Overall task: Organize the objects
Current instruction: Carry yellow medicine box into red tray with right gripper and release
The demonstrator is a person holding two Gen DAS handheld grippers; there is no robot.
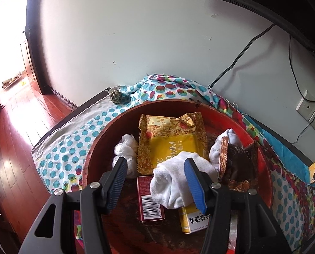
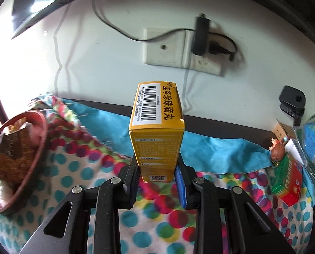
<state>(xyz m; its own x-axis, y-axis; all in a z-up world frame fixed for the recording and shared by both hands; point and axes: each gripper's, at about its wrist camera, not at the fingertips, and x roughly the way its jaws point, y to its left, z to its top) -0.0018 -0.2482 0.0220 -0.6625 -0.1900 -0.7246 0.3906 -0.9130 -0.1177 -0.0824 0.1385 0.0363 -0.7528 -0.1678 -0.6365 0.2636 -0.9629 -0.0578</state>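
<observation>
The right gripper (image 2: 157, 174) is clamped on the lower end of a yellow box (image 2: 156, 131), which stands upright, long axis vertical, barcode face tipped away towards the wall socket (image 2: 178, 50), clear above the dotted cloth (image 2: 77, 169). To its side sit a green and red box (image 2: 287, 182) and a small figurine (image 2: 277, 151); the red bowl (image 2: 42, 148) lies off at the other side. The left gripper (image 1: 157, 182) hangs over that bowl (image 1: 98, 146) with its jaws apart, gripping nothing, a rolled white sock (image 1: 172, 182) under them. Around the sock are a gold snack packet (image 1: 172, 139), a dark red box (image 1: 149, 201), another yellow carton (image 1: 194, 220) and a brown wrapper (image 1: 238, 163).
</observation>
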